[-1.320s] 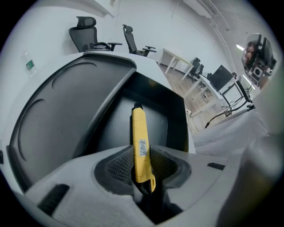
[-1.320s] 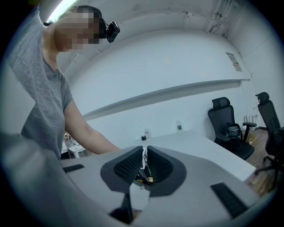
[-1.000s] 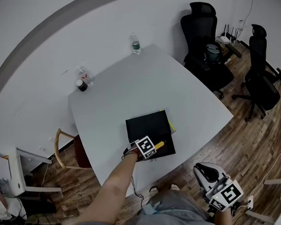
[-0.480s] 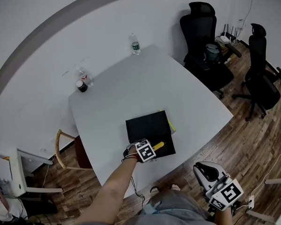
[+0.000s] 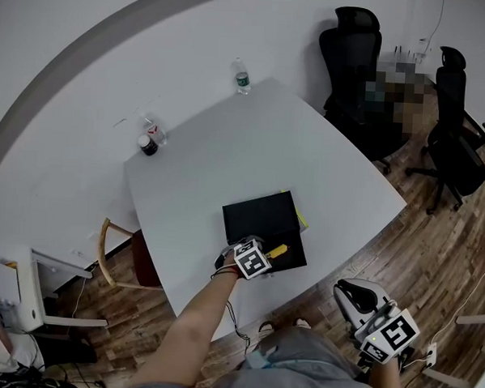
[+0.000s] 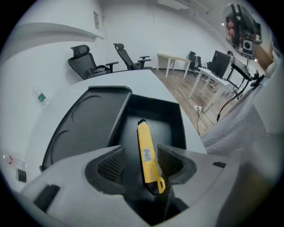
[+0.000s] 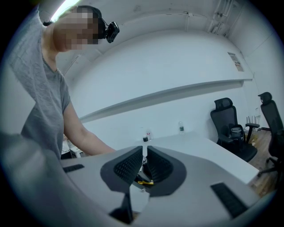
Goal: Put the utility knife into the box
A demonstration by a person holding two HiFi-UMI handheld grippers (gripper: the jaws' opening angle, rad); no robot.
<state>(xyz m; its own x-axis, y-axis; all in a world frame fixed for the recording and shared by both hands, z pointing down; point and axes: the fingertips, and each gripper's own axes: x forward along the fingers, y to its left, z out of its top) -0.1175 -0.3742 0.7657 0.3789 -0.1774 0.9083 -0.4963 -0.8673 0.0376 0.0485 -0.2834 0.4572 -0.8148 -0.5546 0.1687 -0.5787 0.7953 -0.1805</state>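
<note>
**Knife lying in the box, left gripper spread over it**

White-walled office w/ wood floor is surrounding a big pale rectangular table (image 5: 229,140). A clear plastic bottle (image 5: 241,75) and a small dark cup (image 5: 148,145) are standing at its far side, well apart from the work. Black office chairs (image 5: 359,65) are sitting beyond the far corner.

Near the table's front edge a black rectangular box (image 6: 176,116) is lying open, its flat lid beside the tray. The yellow plastic utility knife (image 6: 145,153) is lying lengthwise in the tray, tip pointing away from the person. Its tail end is sitting in the throat of the left gripper (image 6: 141,160), which is pointing steeply down over the tray. Those jaws have just been opening and are now standing wide. The knife is between them but not pinched: clear of the left pad, just beside the right one. Can't tell if the tail is lying flat or leaning on the near wall.

The right gripper (image 7: 144,166) is hanging off to the side by the person's hip, jaws all but together, nothing in them.

Judging the drop as basically done; lifting clear is what's left. Risks:
- The right pad is sitting so close it could be catching the knife on the way up and dragging it back out.
- If the tail is riding on the near wall, the knife could be tipping over the edge.
- The box is lying close to the table edge, so a bump could shove it off.
</note>
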